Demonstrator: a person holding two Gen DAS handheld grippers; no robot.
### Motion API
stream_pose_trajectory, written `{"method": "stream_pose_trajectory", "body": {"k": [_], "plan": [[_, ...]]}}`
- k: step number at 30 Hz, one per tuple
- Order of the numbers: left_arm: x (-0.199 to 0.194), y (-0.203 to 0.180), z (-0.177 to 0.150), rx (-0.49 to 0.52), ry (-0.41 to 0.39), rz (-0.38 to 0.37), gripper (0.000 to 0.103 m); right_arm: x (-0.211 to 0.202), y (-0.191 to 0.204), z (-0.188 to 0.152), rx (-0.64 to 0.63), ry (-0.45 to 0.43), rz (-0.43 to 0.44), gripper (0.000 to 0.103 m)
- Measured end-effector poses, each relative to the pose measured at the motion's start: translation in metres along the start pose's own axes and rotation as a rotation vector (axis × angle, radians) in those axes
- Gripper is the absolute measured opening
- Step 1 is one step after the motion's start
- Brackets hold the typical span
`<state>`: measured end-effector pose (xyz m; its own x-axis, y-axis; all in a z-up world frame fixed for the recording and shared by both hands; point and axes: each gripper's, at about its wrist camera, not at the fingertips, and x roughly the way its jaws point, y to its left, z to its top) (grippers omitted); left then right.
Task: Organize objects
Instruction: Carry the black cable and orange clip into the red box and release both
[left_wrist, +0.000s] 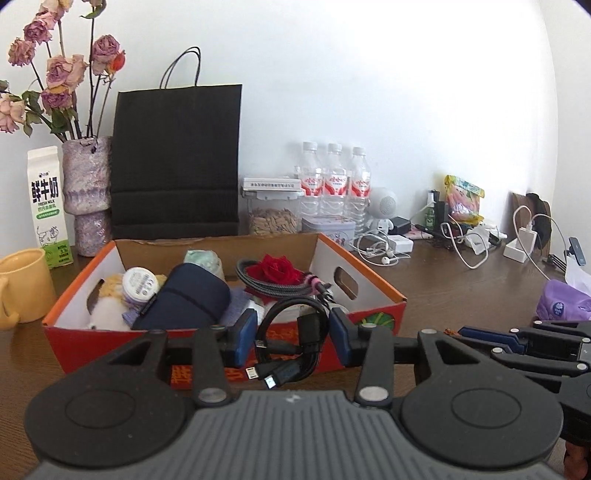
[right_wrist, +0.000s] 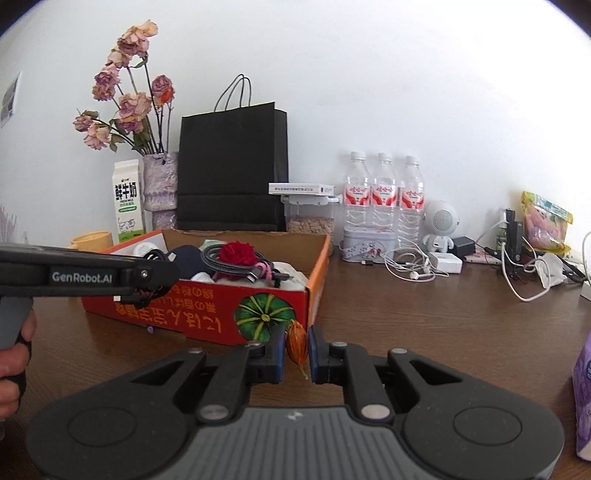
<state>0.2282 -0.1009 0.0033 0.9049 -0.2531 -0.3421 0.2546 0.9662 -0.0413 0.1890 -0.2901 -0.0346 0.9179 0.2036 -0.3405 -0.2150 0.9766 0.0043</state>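
left gripper (left_wrist: 293, 334): clamped on black cable bundle (left_wrist: 291, 343) | ahead: orange box (left_wrist: 364, 275), full | surface: wooden table (left_wrist: 461, 291)

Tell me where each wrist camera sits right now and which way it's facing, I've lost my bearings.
Left wrist: sits behind the left tongs, which grip a coiled black cable; looks across the red box to the wall; the right tongs show at right.
Right wrist: sits behind the right tongs, shut on a dried orange flower; looks at the box's pumpkin-print corner; the left tongs and a hand show at left.
Shared: box, black bag, three water bottles, milk carton.
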Motion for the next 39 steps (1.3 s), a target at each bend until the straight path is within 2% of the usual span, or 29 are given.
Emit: {"method": "stream_pose_trajectory", "body": {"k": [10, 16, 21, 26, 27, 28, 29, 30, 31, 34, 39], "plan": [[0.007, 0.059, 0.026, -0.053, -0.071, 0.119, 0.044, 0.048, 0.051, 0.05, -0.053, -0.09, 0.086, 0.012], [0.023, 0.083, 0.04, -0.071, -0.091, 0.174, 0.044, 0.093, 0.065, 0.078, -0.002, -0.135, 0.075, 0.012], [0.038, 0.091, 0.047, -0.061, -0.104, 0.198, 0.044, 0.126, 0.066, 0.087, 0.025, -0.121, 0.062, 0.012], [0.053, 0.096, 0.047, -0.048, -0.092, 0.209, 0.044, 0.139, 0.057, 0.085, 0.039, -0.084, 0.048, 0.013], [0.055, 0.097, 0.046, -0.049, -0.089, 0.214, 0.046, 0.14, 0.055, 0.083, 0.043, -0.073, 0.037, 0.018], [0.056, 0.098, 0.045, -0.046, -0.088, 0.222, 0.054, 0.141, 0.053, 0.081, 0.045, -0.062, 0.028, 0.035], [0.056, 0.099, 0.044, -0.046, -0.087, 0.23, 0.063, 0.143, 0.052, 0.08, 0.043, -0.046, 0.023, 0.048], [0.055, 0.101, 0.044, -0.051, -0.091, 0.237, 0.086, 0.144, 0.05, 0.079, 0.046, -0.038, 0.015, 0.076], [0.053, 0.102, 0.044, -0.058, -0.101, 0.245, 0.103, 0.143, 0.049, 0.078, 0.054, -0.045, -0.001, 0.096], [0.048, 0.103, 0.046, -0.052, -0.122, 0.257, 0.103, 0.141, 0.049, 0.078, 0.051, -0.049, -0.011, 0.103], [0.047, 0.106, 0.048, -0.055, -0.091, 0.257, 0.103, 0.139, 0.051, 0.079, 0.053, -0.019, 0.002, 0.103]]}}
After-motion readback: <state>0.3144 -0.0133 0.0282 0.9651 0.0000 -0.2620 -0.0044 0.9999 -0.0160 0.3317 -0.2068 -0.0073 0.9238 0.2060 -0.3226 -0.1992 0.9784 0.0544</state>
